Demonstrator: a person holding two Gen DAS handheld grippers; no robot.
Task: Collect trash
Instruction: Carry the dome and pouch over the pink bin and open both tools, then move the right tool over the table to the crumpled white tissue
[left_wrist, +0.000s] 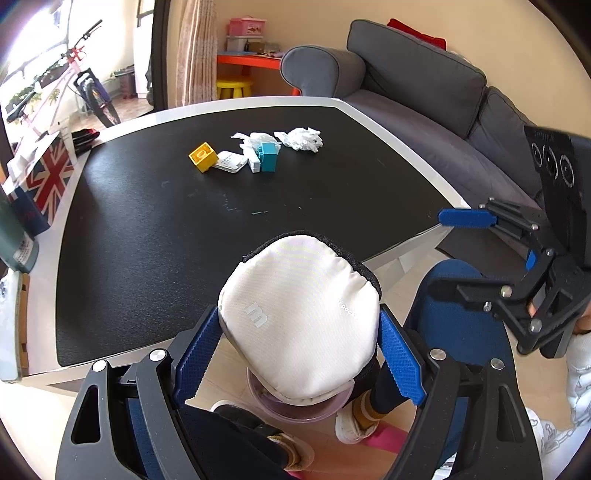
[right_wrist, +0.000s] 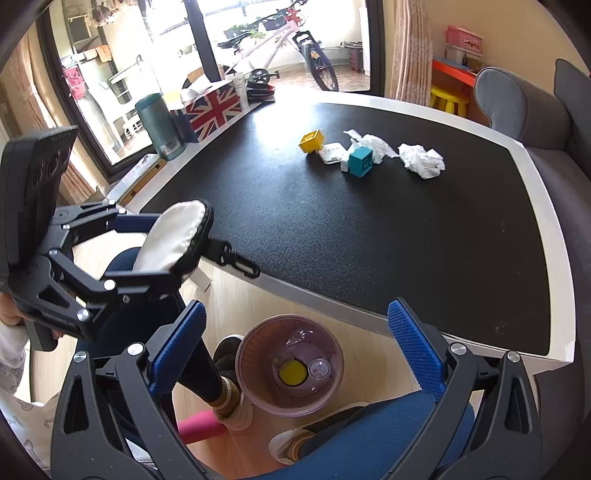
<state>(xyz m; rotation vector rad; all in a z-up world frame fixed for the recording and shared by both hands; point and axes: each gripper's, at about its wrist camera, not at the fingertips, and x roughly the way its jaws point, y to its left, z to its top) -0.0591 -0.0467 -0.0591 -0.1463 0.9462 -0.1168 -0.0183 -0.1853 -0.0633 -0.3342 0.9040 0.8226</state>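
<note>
My left gripper (left_wrist: 299, 350) is shut on a white pouch with a black rim (left_wrist: 299, 317) and holds it off the table's near edge, above a pink bin (left_wrist: 295, 410) on the floor. The pouch (right_wrist: 173, 236) and left gripper also show in the right wrist view. My right gripper (right_wrist: 295, 347) is open and empty above the bin (right_wrist: 291, 365), which holds a yellow round thing and a clear lid. On the black table (right_wrist: 332, 229) lie two crumpled white tissues (right_wrist: 423, 156) (right_wrist: 369, 142); they also show in the left wrist view (left_wrist: 301, 139).
A yellow block (right_wrist: 311, 140), a teal block (right_wrist: 361, 161) and a small white packet (right_wrist: 332, 153) sit beside the tissues. A Union Jack box (right_wrist: 214, 105) and a green tumbler (right_wrist: 160, 125) stand at the table's left edge. A grey sofa (left_wrist: 424, 103) runs along the right.
</note>
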